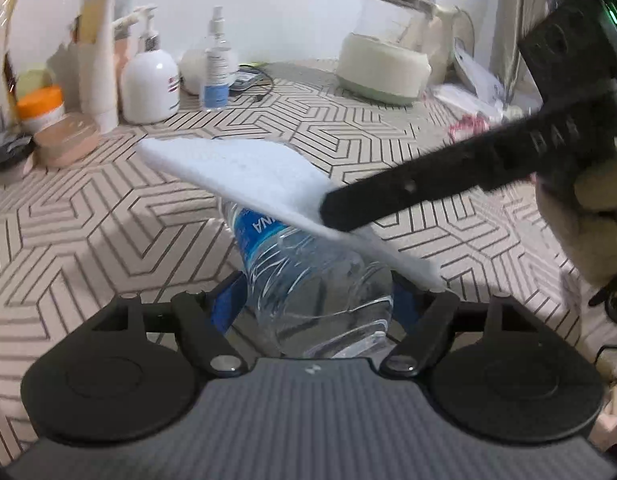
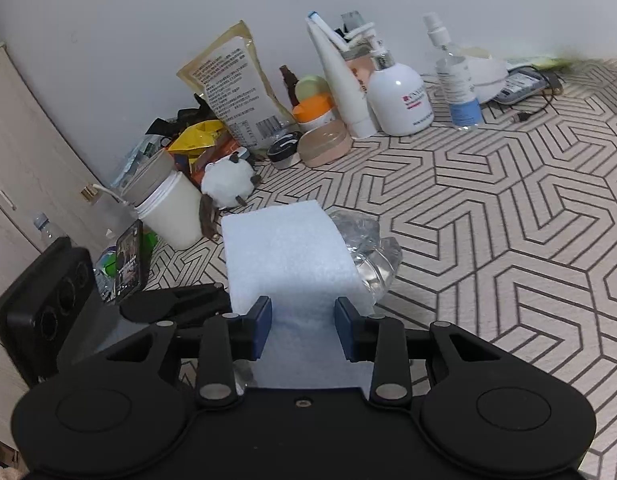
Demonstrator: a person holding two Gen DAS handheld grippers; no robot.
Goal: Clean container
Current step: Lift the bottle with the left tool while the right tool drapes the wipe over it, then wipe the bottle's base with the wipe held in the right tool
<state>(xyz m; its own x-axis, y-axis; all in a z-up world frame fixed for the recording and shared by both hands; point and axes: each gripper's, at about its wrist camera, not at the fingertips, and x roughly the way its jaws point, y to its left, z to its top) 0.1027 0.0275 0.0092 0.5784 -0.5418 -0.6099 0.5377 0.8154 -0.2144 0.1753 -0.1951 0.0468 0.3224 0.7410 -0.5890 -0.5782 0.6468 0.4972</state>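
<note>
Over patterned tabletop (image 2: 488,220), L gripper (image 1: 320,300) clamps bottle (image 1: 316,280); R gripper (image 2: 304,320) pinches white cloth (image 2: 288,256) atop it.

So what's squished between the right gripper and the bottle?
A white foam sheet: the right gripper pinches it, and it drapes over the plastic bottle, seen in both views.

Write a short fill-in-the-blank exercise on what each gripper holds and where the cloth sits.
1. The left gripper is shut on a clear plastic ____.
2. The right gripper is shut on a ____ cloth.
3. The cloth lies ____ the bottle.
4. The bottle's label is ____.

Missing words: bottle; white; on top of; blue
</note>
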